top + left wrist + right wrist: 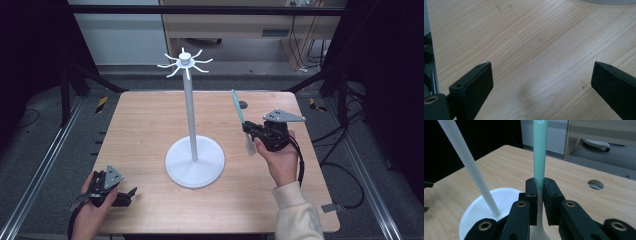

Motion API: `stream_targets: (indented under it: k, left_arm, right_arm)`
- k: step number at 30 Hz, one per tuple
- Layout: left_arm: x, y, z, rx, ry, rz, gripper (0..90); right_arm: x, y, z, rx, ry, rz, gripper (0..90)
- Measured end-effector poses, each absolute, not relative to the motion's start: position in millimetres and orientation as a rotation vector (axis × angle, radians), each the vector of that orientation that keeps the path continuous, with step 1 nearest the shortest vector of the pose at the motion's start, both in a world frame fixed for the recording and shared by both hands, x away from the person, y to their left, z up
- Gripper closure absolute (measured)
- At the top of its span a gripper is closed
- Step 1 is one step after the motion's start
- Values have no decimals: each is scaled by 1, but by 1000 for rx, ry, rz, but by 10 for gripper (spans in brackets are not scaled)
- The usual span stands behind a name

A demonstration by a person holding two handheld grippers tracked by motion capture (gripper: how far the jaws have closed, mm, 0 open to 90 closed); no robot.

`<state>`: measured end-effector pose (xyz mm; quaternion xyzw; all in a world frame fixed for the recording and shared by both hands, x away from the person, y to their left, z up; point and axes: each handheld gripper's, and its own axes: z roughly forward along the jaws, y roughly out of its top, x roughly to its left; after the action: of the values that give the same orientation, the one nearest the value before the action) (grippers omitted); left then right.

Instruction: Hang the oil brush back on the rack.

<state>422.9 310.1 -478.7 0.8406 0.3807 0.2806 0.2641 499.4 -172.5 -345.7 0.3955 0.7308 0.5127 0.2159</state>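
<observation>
In the right gripper view, jaws clamp a spatula (pixel 540 157).

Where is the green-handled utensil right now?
The green-handled utensil is clamped in the right gripper, raised above the table's right half, just right of the white stand, handle pointing up.

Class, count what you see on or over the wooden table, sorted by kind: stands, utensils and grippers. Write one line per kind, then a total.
Stands: 1, the white hook stand
Utensils: 1, the green-handled utensil
Grippers: 2, the left gripper and the right gripper
Total: 4
</observation>
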Motion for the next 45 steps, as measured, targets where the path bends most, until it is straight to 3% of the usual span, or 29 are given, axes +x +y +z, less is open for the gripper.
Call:
stream_targets:
  k: [45]
  left_arm:
    - [423, 309, -479, 2273, 1026, 754, 36]
  right_arm:
    - [462, -158, -296, 929, 1898, 1608, 828]
